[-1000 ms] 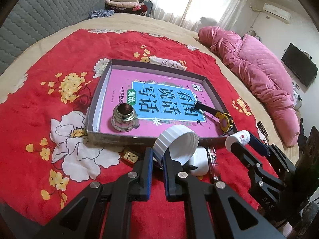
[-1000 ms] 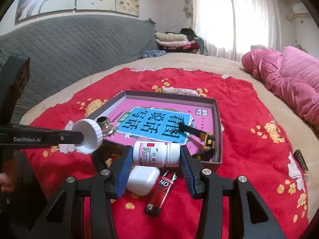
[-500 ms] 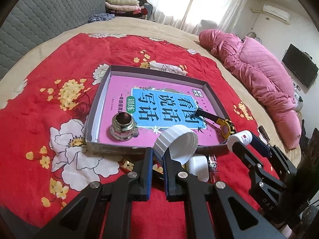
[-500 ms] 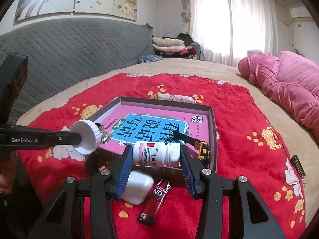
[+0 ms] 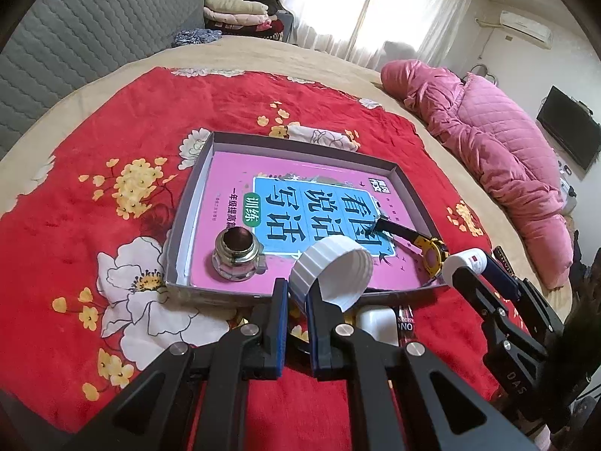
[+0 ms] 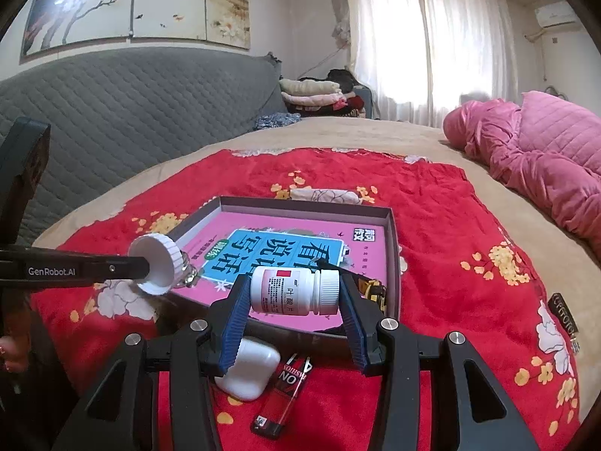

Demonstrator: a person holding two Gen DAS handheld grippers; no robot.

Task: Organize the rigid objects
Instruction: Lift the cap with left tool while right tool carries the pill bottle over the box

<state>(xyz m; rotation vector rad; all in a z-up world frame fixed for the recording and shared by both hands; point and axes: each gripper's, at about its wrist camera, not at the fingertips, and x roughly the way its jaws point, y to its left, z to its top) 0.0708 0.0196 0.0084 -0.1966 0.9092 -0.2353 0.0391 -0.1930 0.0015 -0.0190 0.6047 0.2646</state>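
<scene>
The left gripper pinches the white cap by its wall; the right gripper clamps the pill bottle end to end. Carry each past the tray rim before letting go (the utility knife already lies near that corner).

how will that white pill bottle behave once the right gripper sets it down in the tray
The pill bottle lies sideways between the right gripper pads, so released like that the round body may roll. It looks like smooth, stiff plastic, perhaps slippery. The tray walls would likely stop it.

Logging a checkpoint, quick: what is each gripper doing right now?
Left gripper: shut on the rim of the white cap.
Right gripper: shut on the white pill bottle, held sideways.
</scene>
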